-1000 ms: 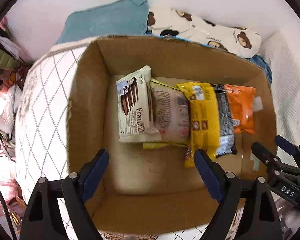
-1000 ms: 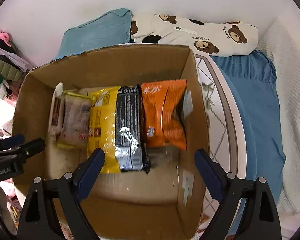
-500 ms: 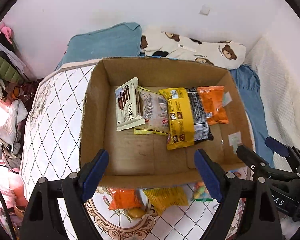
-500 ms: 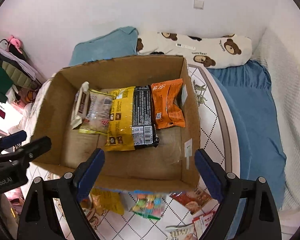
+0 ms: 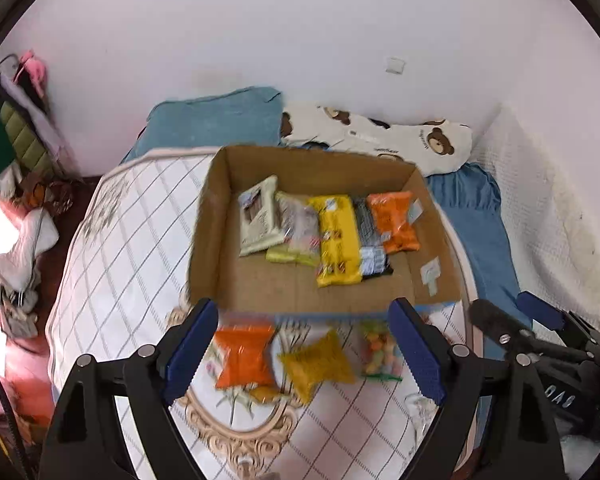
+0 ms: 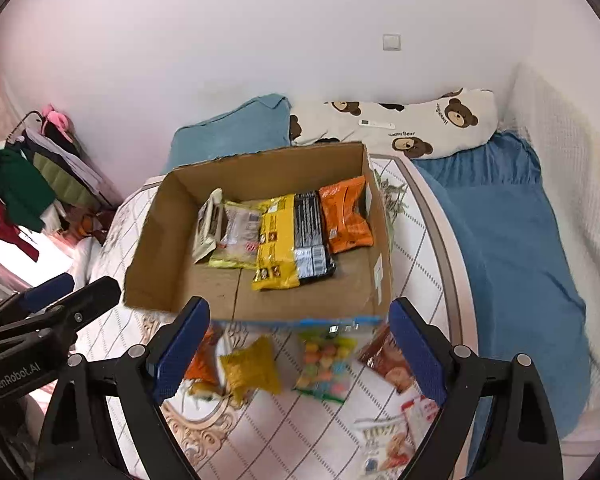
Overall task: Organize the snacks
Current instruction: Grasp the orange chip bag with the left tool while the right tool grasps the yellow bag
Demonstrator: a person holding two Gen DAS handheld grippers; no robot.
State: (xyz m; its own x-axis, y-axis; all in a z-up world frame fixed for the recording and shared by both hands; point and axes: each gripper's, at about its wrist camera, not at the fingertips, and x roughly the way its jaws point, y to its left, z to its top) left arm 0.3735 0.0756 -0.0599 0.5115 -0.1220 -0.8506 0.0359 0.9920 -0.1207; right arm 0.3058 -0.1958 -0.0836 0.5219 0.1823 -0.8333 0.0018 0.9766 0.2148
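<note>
In the left wrist view, the left gripper (image 5: pixel 302 354) has its blue jaws spread wide and nothing is between them; it hangs above the quilted bed cover (image 5: pixel 132 248). Ahead of it the open cardboard box (image 5: pixel 228 276) stands on the cover, and five snack packets lie in a row on its floor: a cream wafer packet (image 5: pixel 258 216), a clear packet (image 5: pixel 298 230), a yellow packet (image 5: pixel 338 240), a black packet (image 5: pixel 370 236) and an orange packet (image 5: pixel 394 220). Just in front of the box, on the cover, lie a loose orange bag (image 5: pixel 244 356), a mustard yellow bag (image 5: pixel 316 362) and a small bag of coloured candies (image 5: pixel 380 352). The right gripper (image 5: pixel 532 328) shows at the right edge. In the right wrist view, the right gripper (image 6: pixel 298 354) is also wide open and holds nothing. The same box (image 6: pixel 152 248) is ahead, with the packets overlapping one another at its far side. On the cover near this gripper lie the candy bag (image 6: pixel 326 364), the mustard bag (image 6: pixel 252 370), a brown-red packet (image 6: pixel 388 356) and a white packet (image 6: pixel 384 440) lower down. A teddy bear pillow (image 6: pixel 420 128) lies behind the box.
</note>
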